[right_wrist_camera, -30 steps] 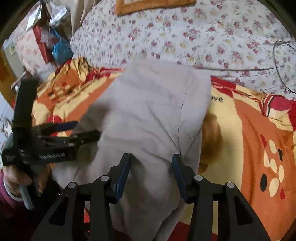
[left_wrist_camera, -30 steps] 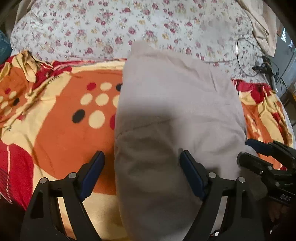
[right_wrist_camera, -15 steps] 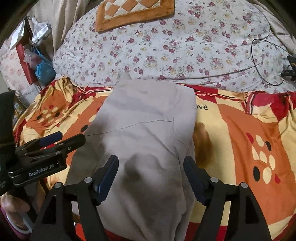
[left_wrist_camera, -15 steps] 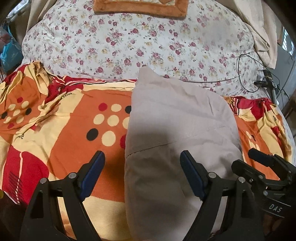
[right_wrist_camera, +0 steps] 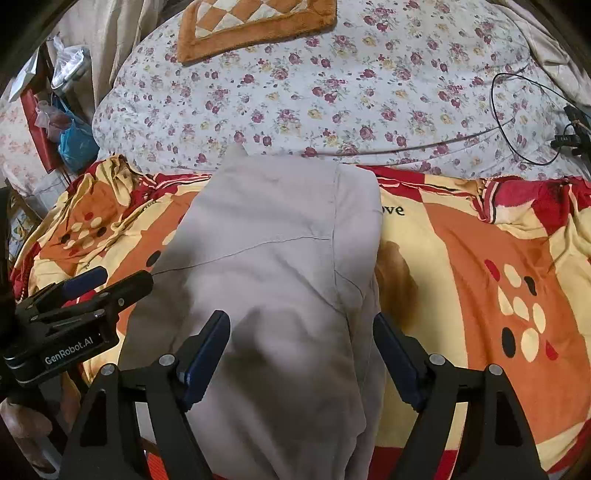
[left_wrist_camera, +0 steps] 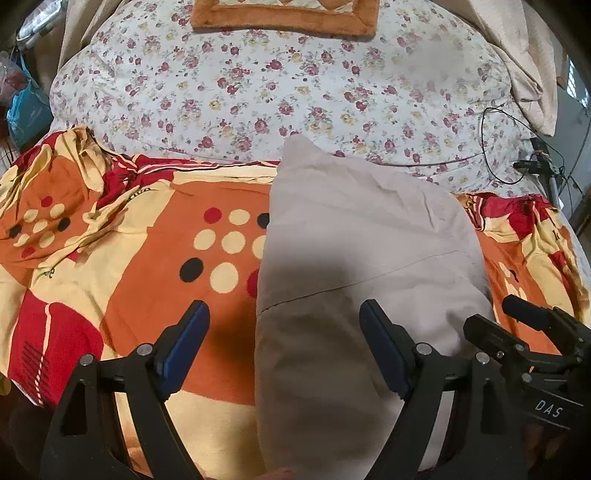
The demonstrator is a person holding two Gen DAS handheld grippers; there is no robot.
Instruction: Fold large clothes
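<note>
Currently: folded grey garment [left_wrist_camera: 354, 266] lying on orange patterned blanket [left_wrist_camera: 147, 280], near floral quilt [left_wrist_camera: 295, 85]. Left gripper [left_wrist_camera: 284, 350] spread wide, holding nothing. Right gripper [right_wrist_camera: 301, 354] likewise wide, empty, above garment.

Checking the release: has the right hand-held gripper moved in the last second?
Yes. The right hand-held gripper opened and pulled back from the orange mat.

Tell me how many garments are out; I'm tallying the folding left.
1: the grey garment lying on the orange blanket. Others may be hidden outside the views.
</note>
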